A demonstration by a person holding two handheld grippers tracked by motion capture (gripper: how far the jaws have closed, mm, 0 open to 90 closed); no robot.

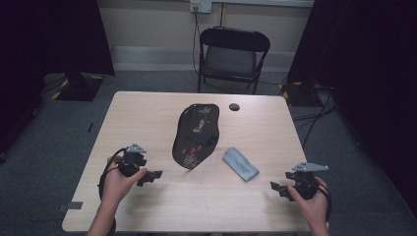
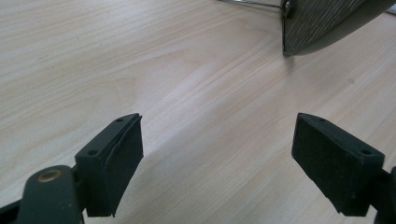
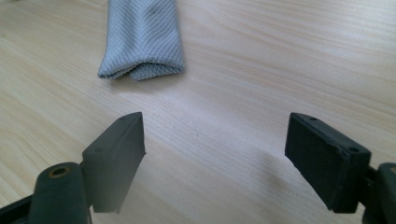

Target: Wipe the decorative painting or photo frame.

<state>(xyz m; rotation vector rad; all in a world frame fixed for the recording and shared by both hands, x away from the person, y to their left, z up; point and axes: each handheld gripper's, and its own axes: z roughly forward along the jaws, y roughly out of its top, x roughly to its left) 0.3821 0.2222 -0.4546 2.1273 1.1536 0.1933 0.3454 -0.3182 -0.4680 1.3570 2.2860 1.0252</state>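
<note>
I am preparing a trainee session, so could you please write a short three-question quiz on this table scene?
1. True or false: the left claw grips the folded grey woven cloth.
2. Which claw is nearer that cloth? A) left B) right
3. What stands propped between the two claws, farther back on the light wooden table?

Key
1. False: both claws stand open and empty.
2. B.
3. The black oval fan with red and white pattern, propped on its lower edge.
</note>
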